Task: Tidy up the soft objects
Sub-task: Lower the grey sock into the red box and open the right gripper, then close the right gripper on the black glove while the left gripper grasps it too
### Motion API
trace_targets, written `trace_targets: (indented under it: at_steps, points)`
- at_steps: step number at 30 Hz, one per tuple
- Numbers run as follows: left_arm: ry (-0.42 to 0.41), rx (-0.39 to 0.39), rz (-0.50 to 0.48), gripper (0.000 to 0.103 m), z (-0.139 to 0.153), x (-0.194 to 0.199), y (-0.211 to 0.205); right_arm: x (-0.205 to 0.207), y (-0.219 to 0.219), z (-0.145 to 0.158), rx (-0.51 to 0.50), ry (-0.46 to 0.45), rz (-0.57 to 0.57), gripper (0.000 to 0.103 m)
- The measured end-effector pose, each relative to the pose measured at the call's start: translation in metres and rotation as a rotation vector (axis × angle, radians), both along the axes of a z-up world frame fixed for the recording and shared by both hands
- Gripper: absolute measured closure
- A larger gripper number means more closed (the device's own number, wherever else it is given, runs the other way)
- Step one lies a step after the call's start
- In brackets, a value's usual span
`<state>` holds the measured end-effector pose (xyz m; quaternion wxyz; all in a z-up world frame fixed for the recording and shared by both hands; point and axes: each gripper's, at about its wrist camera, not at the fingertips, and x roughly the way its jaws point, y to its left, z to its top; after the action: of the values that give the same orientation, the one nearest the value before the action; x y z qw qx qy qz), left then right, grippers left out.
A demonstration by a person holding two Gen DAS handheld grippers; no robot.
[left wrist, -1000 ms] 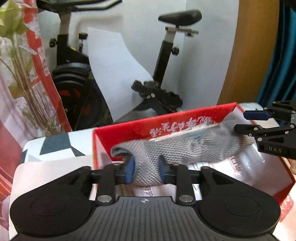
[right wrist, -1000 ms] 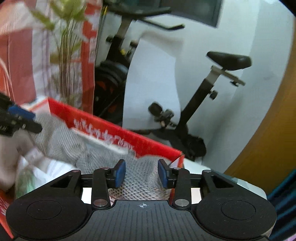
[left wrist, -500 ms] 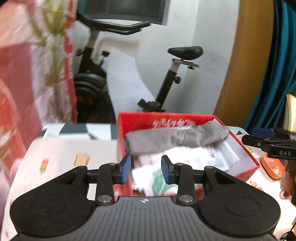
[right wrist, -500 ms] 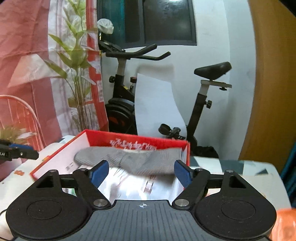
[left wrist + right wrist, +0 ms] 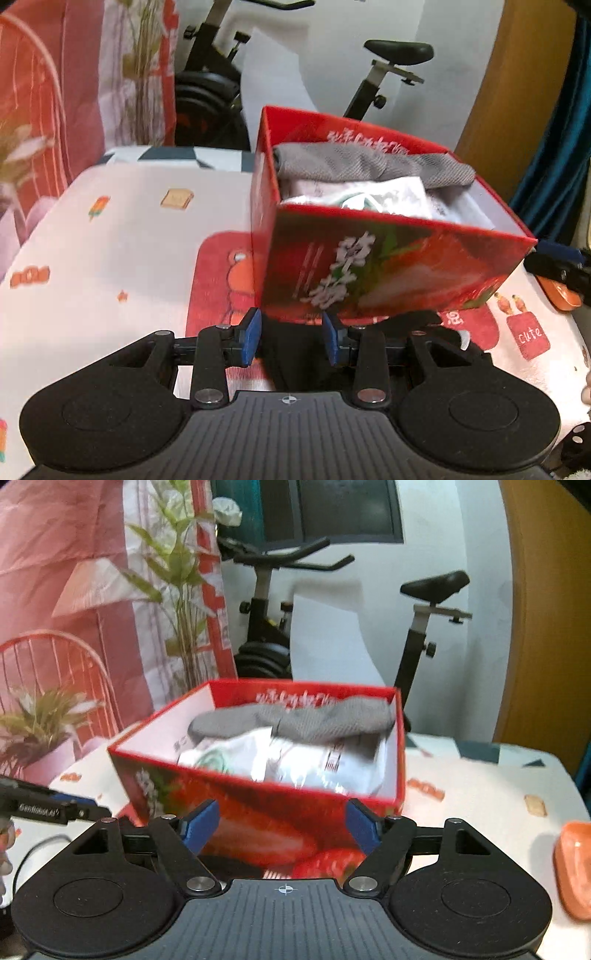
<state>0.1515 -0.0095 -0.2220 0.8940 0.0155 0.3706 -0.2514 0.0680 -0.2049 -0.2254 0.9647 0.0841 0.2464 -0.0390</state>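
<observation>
1. The grey sock (image 5: 373, 166) lies inside the red box (image 5: 388, 266), draped along its far wall over white packets (image 5: 295, 760).
2. The left gripper (image 5: 291, 336) is empty, its jaws parted a little; the right gripper (image 5: 282, 825) is empty too, with jaws spread wide.
3. Both hang before the box's near wall, so this placing step looks finished.
4. Next comes finding another soft item on the tablecloth (image 5: 110, 251); none shows clearly.

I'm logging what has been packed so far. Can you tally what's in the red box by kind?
Grey sock: 1
White plastic packet: at least 1; its folds hide whether there are more
Total visible in the red box: 2
</observation>
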Motion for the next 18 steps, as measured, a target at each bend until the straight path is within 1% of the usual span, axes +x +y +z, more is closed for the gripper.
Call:
trace_targets:
  at_steps: [6, 10, 14, 18]
  points:
    - [0.03, 0.005, 0.032, 0.065, -0.014, 0.001, 0.005, 0.005, 0.014, -0.022, 0.037, 0.066, 0.05, 0.033]
    - [0.049, 0.007, 0.038, 0.065, -0.021, 0.007, 0.005, 0.023, 0.023, -0.04, 0.067, 0.116, 0.089, 0.041]
    - [0.07, -0.003, 0.041, 0.065, -0.028, 0.015, -0.005, 0.042, 0.027, -0.056, 0.098, 0.169, 0.12, 0.041]
    - [0.09, 0.013, 0.028, 0.065, -0.038, 0.015, -0.011, 0.055, 0.03, -0.068, 0.134, 0.199, 0.14, 0.041]
